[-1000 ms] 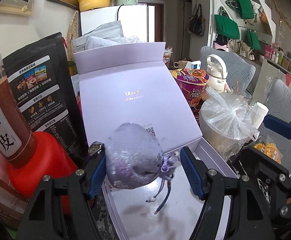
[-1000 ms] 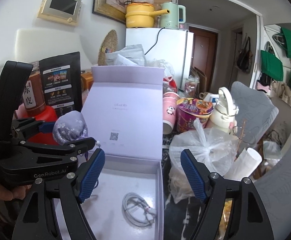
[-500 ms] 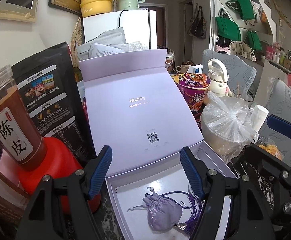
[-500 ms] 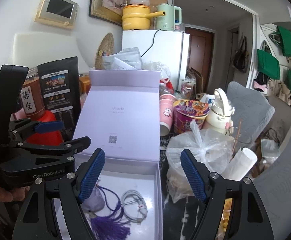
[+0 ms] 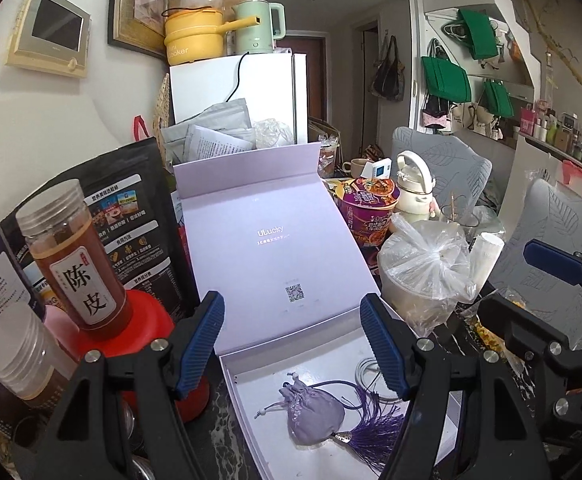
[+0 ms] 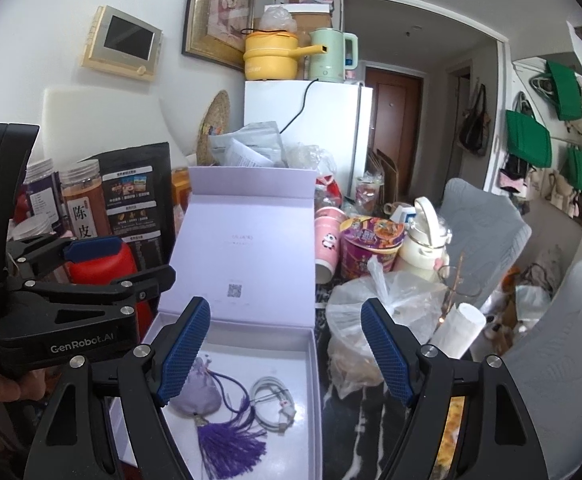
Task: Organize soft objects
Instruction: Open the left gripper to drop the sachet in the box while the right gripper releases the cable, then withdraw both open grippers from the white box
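Observation:
A lilac drawstring pouch (image 5: 315, 420) with a purple tassel (image 5: 375, 436) lies on the floor of an open lilac box (image 5: 243, 400), next to a coiled white cable (image 6: 275, 400). My left gripper (image 5: 291, 336) hovers above and behind the pouch, open, with nothing between its blue pads. My right gripper (image 6: 285, 320) is also open and empty, over the same box (image 6: 315, 380). In its view the pouch (image 6: 199, 392) shows under its left finger. The left gripper (image 6: 91, 264) appears at the left of the right wrist view, and the right gripper (image 5: 551, 272) at the right of the left wrist view.
The box lid (image 5: 275, 248) stands up behind. Left of the box are an amber jar (image 5: 79, 264) on a red base and black food bags (image 5: 131, 220). To the right sit a knotted plastic bag (image 5: 427, 272), a noodle cup (image 5: 367, 208) and a white bottle (image 5: 415, 184).
A second ago the pouch was up between the left gripper's fingers; now it lies on the box floor. Both grippers have drawn up and back from the box.

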`<state>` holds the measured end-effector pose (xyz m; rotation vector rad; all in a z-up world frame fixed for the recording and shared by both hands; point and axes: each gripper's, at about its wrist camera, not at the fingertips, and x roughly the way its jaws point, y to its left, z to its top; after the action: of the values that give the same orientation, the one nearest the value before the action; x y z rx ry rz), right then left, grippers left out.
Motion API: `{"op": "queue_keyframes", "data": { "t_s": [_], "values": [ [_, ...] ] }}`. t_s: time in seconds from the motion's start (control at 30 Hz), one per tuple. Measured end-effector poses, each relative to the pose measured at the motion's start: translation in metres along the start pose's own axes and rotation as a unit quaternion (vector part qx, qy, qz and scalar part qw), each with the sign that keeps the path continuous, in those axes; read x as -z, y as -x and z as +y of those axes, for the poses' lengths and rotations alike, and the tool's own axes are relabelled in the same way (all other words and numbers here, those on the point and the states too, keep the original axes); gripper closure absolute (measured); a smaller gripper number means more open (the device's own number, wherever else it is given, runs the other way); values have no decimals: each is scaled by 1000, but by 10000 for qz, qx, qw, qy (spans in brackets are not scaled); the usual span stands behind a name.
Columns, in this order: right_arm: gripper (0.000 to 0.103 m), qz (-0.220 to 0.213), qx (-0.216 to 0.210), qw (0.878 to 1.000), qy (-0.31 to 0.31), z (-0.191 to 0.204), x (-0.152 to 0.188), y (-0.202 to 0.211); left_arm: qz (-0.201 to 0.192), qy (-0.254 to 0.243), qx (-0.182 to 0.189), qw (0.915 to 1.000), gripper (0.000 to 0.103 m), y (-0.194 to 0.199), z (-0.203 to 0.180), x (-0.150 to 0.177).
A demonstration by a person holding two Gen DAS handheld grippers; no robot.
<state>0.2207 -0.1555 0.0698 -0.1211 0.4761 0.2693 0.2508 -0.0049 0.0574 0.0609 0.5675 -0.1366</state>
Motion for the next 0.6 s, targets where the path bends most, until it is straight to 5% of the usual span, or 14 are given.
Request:
{"op": "queue_keyframes", "data": {
  "t_s": [0.6],
  "values": [
    [24,-339,96,9993,-104,4,10,96,-521,-67,-75,9986,33,101,-18,9]
  ]
}}
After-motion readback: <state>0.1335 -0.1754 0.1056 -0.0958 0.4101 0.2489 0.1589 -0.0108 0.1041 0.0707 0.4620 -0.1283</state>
